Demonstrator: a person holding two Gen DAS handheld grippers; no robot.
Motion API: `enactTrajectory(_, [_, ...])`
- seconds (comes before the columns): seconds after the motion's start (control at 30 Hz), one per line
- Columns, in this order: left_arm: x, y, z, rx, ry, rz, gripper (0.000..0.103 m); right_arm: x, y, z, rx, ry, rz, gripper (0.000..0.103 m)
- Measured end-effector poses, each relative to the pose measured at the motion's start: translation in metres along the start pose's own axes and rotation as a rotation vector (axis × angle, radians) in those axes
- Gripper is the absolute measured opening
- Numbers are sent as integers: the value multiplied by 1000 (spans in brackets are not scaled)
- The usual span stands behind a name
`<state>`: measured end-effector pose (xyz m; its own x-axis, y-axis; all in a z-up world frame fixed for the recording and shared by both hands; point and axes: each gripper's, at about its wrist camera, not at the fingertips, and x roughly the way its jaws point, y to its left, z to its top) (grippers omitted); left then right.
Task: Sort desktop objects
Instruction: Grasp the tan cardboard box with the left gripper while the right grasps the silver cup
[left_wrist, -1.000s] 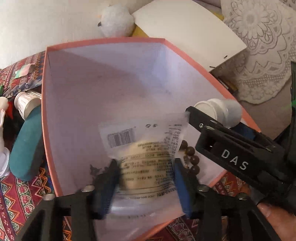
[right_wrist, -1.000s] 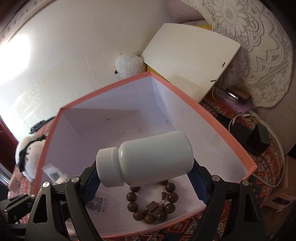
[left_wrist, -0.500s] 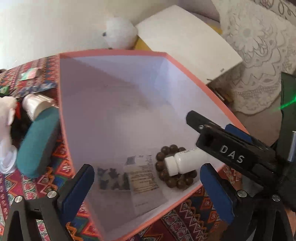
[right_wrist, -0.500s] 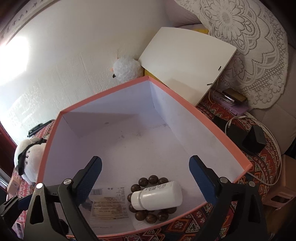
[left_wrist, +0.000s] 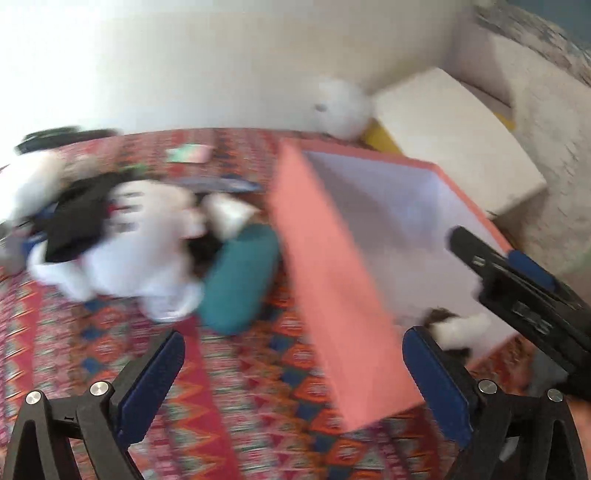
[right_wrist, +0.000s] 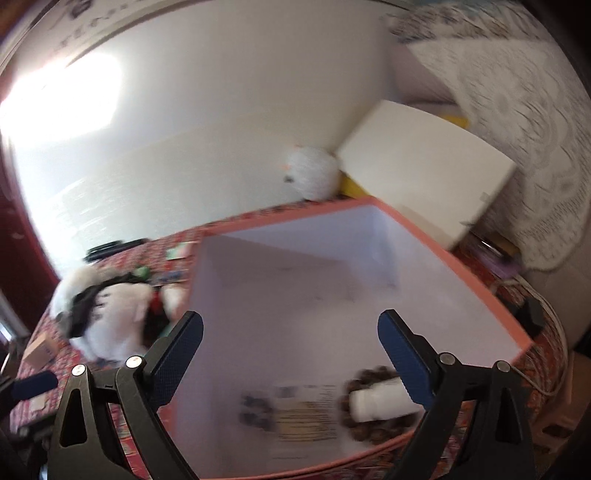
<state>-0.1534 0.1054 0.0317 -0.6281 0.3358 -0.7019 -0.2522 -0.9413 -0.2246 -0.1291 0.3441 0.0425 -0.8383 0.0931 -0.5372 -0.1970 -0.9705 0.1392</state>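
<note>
the patterned red tablecloth (left_wrist: 207, 406) carries the pink box (right_wrist: 480, 284). at 9 o'clock of the box lies a white plush toy (left_wrist: 122, 254), with a teal pouch (left_wrist: 240, 277) between them. in the box's near corner a white bottle (right_wrist: 380, 402) rests on brown beads (right_wrist: 369, 432), a printed packet (right_wrist: 306, 417) beside it. the left gripper (left_wrist: 291, 373) and right gripper (right_wrist: 290, 354) both hang spread wide, holding nothing.
</note>
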Motion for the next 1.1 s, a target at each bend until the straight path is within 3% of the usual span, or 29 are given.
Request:
enactTrajectory(0.3, [-29,156,2,-89,-60,295,99,3,126,-10,-134,7,259,98])
enactTrajectory(0.5, [-25,276,10,-110,-53,481,99,23,191,-28,-230,53,341,98])
enactTrajectory(0.67, [-1,353,12,-120,-9,483,99,46,222,-45,-286,120,370,98])
enactTrajectory(0.8, [23,384,14,-136,10,447,99,61,233,-56,-330,157,362,98])
enactTrajectory(0.93, [43,393,9,-118,38,369,100,76,249,-57,-323,190,395,98])
enactTrajectory(1.1, [48,383,8,-32,50,360,100,97,276,-48,-276,235,471,98])
